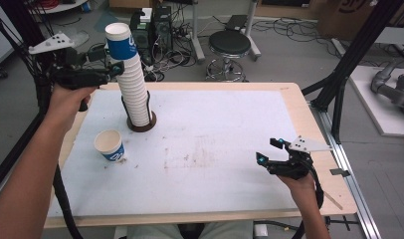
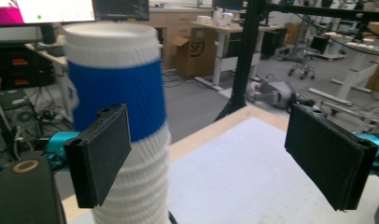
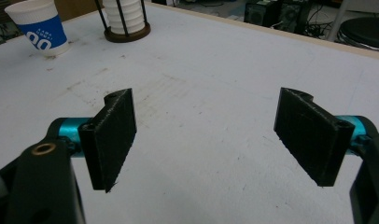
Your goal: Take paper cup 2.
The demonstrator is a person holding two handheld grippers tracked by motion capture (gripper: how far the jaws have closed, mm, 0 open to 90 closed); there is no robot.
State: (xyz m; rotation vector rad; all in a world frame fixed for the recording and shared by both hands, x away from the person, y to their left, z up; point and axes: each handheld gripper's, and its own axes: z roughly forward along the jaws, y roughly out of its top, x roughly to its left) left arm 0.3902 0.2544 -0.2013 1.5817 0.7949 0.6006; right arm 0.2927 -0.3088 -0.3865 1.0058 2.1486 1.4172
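our left gripper [image 1: 116, 69] hangs with fingers released beside the tall cup stack [image 1: 132, 79] in its holder at the worktop's [image 1: 230, 124] eleven o'clock. closing off-centre could tip it. our right gripper [image 1: 269, 152], fingers released, waits at four o'clock, holding nothing.

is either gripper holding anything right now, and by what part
Nothing is held: the left gripper stands open beside the tall white paper cup stack; the right gripper is open.
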